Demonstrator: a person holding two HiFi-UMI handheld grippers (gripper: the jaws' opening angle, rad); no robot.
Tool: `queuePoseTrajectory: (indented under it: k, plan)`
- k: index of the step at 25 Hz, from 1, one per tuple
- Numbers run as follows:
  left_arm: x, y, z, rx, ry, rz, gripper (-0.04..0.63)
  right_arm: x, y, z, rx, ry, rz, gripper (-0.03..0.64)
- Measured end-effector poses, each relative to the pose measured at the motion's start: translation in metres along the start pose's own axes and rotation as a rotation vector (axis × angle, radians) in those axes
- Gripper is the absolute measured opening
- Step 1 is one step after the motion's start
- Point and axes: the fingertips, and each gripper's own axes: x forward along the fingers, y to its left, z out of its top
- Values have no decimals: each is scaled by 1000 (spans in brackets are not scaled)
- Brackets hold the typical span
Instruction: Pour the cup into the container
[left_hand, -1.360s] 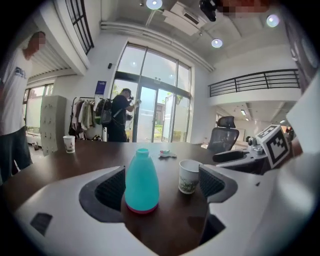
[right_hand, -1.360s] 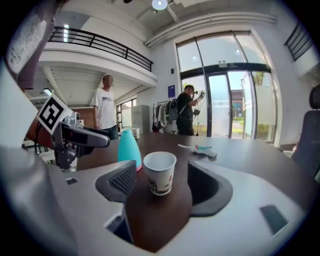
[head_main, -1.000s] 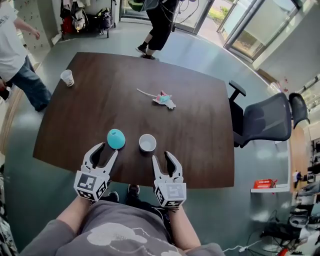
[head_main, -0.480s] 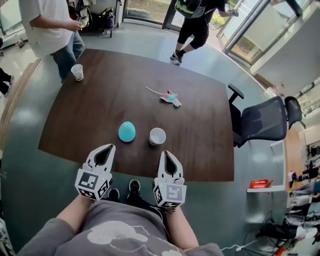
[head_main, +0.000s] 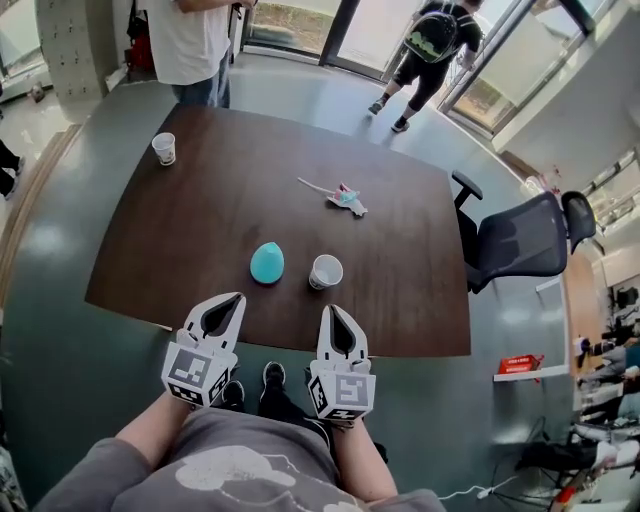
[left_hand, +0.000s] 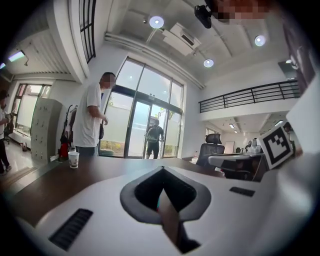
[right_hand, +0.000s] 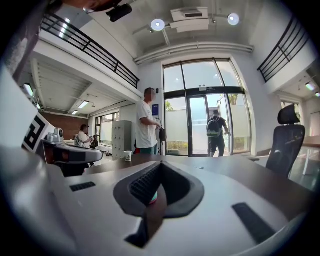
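While working left to right, noted a spare paper cup (head_main: 163, 148) well left of and far beyond the teal container (head_main: 267, 263), near the far corner of the table (head_main: 200, 230) and close to a standing person (head_main: 195, 40); judged no part of the job. Found the left gripper (head_main: 237, 297) on the near side of the container, slightly to its left and well apart from it, jaws clenched together on nothing, as confirmed in the left gripper view. Found the container itself resting on the table, egg-shaped, opening not made out from above. Located the cup (head_main: 325, 271) just right of the container, upright, mouth up, near but not touching, contents not made out. Judged this pairing deliberate, giving a short carry for the pour. Found the right gripper (head_main: 331, 310) nearer than the container and to its right, roughly in line with the cup, likewise closed tight and empty. Judged both grippers parked at the ready, pour not yet begun, jaws needing to open before any grasp of the cup. Recorded a pink-and-teal toy (head_main: 345, 198) beyond and right of the container and an office chair (head_main: 520, 245) well to its right, off the table; neither relevant.
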Motion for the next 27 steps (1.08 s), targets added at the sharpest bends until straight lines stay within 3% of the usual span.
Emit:
queuePoseTrajectory:
  k: [12,27]
  plan:
    - [-11,-9,2,-10,-12,-72,8,-17,20,1,-21,30,-17,-12]
    - [3,-29,1,-13,4,-31,8,-19,0,3,-31,35,45,-13]
